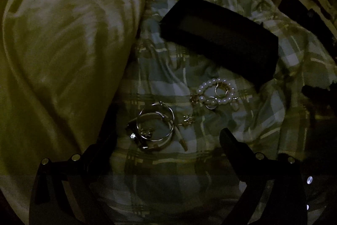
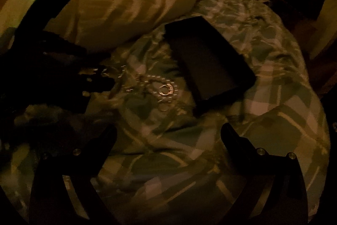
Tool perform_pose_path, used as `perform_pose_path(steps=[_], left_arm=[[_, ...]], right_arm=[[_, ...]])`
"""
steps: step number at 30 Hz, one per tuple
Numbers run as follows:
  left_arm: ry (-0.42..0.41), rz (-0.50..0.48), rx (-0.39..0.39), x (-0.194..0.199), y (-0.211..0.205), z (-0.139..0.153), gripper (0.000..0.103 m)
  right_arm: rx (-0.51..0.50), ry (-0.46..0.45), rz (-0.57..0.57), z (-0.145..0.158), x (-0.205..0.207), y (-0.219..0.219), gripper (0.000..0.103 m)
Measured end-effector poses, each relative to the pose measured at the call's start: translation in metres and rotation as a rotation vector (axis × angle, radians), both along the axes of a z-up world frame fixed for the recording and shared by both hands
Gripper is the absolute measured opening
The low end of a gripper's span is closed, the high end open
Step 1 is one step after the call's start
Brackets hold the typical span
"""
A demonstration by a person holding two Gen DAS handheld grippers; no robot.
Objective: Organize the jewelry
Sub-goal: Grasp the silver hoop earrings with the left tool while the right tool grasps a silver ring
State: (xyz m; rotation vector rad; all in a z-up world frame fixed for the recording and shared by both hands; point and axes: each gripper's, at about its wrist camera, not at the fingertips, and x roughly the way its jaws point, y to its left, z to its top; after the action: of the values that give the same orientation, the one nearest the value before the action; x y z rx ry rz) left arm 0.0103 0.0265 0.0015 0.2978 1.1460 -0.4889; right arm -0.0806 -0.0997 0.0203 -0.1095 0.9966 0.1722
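Dim bedroom, lit yellow-green; rumpled green-and-white plaid bedspread [image 1: 168, 81] for a work surface, soft and uneven. At nine to eleven o'clock in the left wrist view, a bulky cream crumpled duvet [image 1: 63, 45], heaped high and crowding the jewelry from that side. At one o'clock, a long black rectangular jewelry box [image 1: 219, 39], lying flat and open-topped as far as can be told, empty-looking, interior too dark to read; rigid, light, likely to tip on the soft bedding if pressed at one edge.

Between box and gripper, loose jewelry on the plaid. At seven o'clock from centre, stacked silver hoop bangles [image 1: 155, 128] with a dark-faced piece among them: stiff, light, slippery metal; best pinched across one rim wall, not over the full ring. Just right of them, a small gold chain tangle [image 1: 186, 120]: limp, prone to snag. Toward four o'clock from centre, a white pearl bead bracelet [image 1: 214, 90], flexible, beads apt to roll; best taken across the strand. Inside and touching it, small gold rings [image 1: 221, 89]: tiny, hard to pinch off soft cloth, likely to sink into folds.

Left gripper [image 1: 168, 144] spread wide, holding nothing, hanging just short of the bangles. Right gripper [image 2: 168, 136] likewise parted and bare, over plain bedspread, with the box at one o'clock. Seen at nine o'clock from the right wrist, the left tool as a dark mass, blocking any approach to the bangles from there.
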Motion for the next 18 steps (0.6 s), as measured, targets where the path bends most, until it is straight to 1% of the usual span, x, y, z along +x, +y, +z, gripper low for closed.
perform_pose_path(steps=[2,4,5,6,7,9,11,12,14,15,18], left_arm=[[0.015,-0.005,-0.03,0.001,0.002,0.001,0.095],[0.029,-0.004,-0.062,0.004,0.005,0.002,0.094],[0.038,-0.001,-0.09,0.006,0.007,0.004,0.093],[0.052,0.005,-0.123,0.007,0.009,0.005,0.089],[0.056,0.007,-0.131,0.008,0.009,0.005,0.083],[0.087,0.025,-0.176,0.012,0.012,0.004,0.077],[0.115,0.032,-0.196,0.014,0.014,-0.001,0.071],[0.12,0.031,-0.193,0.015,0.014,-0.003,0.068],[0.126,0.026,-0.169,0.016,0.01,-0.012,0.066],[0.129,0.027,-0.147,0.017,0.008,-0.017,0.064],[0.128,0.035,-0.067,0.018,0.004,-0.031,0.054]], right_arm=[[0.032,0.004,0.025,0.001,-0.001,0.001,0.097],[0.057,0.013,0.061,0.002,-0.001,0.003,0.09],[0.064,0.022,0.077,0.001,0.0,0.004,0.084],[0.07,0.033,0.09,-0.001,0.001,0.006,0.078],[0.075,0.048,0.103,-0.003,0.003,0.007,0.076],[0.085,0.064,0.116,-0.007,0.007,0.009,0.073],[0.099,0.079,0.123,-0.011,0.013,0.009,0.071],[0.105,0.085,0.128,-0.012,0.016,0.009,0.07],[0.14,0.109,0.112,-0.015,0.026,0.008,0.068],[0.15,0.122,0.103,-0.017,0.029,0.007,0.064],[0.185,0.147,0.075,-0.024,0.043,0.006,0.06]])
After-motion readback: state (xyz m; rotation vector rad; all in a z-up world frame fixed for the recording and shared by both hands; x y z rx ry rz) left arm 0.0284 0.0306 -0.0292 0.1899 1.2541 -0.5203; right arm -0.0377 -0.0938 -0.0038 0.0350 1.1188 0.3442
